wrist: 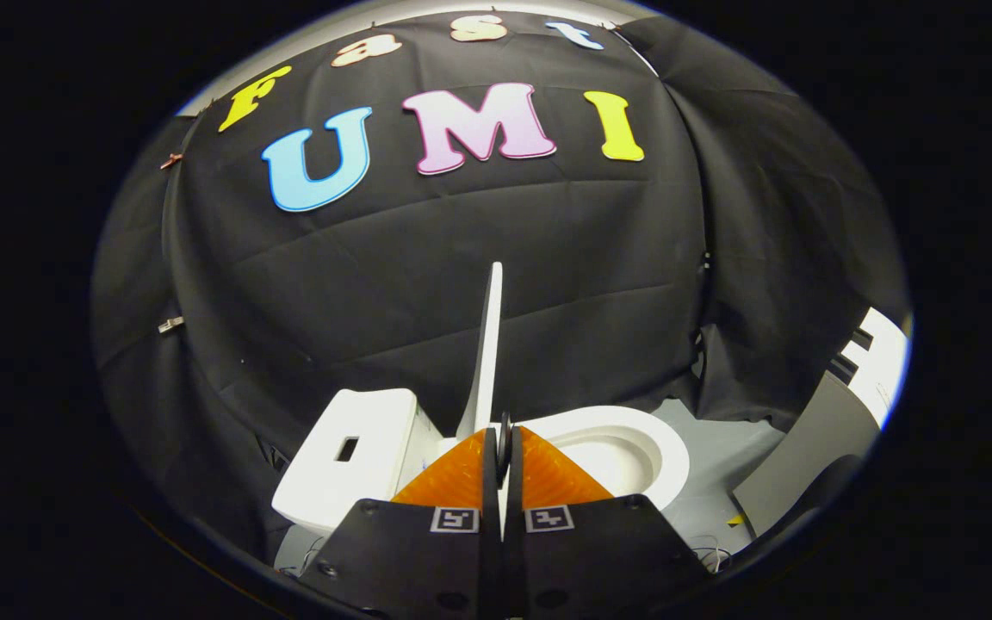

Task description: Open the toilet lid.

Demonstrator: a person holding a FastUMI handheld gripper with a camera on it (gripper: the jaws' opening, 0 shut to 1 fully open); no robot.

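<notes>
1. The claw (505, 448), low centre of the frame, is pinching the lid (487, 353) edge between nearly closed fingers to keep it raised.
2. The lid is standing upright, between tank (350, 469) and bowl (634, 448), so it looks open.

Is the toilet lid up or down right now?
Up. The lid stands upright on its edge above the seat, with the bowl showing. The gripper looks shut on its lower edge.

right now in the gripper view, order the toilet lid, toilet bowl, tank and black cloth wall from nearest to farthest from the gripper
1. Toilet lid: upright, seen edge-on, its lower edge between the fingers of the gripper.
2. Toilet bowl: just ahead, to the right of the lid.
3. Tank: left of the lid; too close to call against the bowl.
4. Black cloth wall: behind everything.
</notes>
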